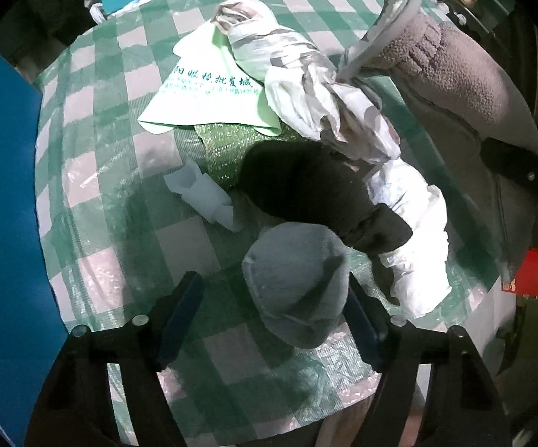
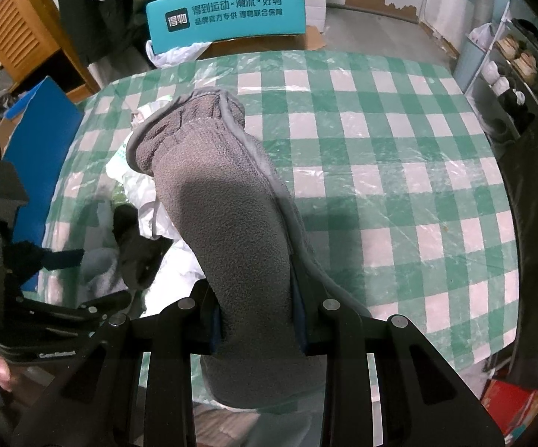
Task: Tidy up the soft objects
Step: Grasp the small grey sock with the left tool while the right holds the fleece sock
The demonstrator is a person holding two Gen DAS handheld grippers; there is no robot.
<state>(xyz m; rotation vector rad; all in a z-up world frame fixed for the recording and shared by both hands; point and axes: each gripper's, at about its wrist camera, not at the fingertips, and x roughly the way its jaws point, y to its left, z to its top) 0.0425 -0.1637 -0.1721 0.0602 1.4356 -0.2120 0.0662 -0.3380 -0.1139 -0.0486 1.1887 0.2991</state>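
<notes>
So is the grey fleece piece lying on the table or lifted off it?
Lifted: the grey fleece piece is clamped in the right gripper, hanging above the checked tablecloth.

Counting soft items on the checked table (image 1: 93, 119): one grey sock (image 1: 298, 283), one black sock (image 1: 306, 182), one brown fleece piece (image 2: 231, 201), two white plastic bags (image 1: 298, 85), one green printed bag (image 1: 201, 93), one glittery green cloth (image 1: 224, 149), one small white scrap (image 1: 205, 193).
</notes>
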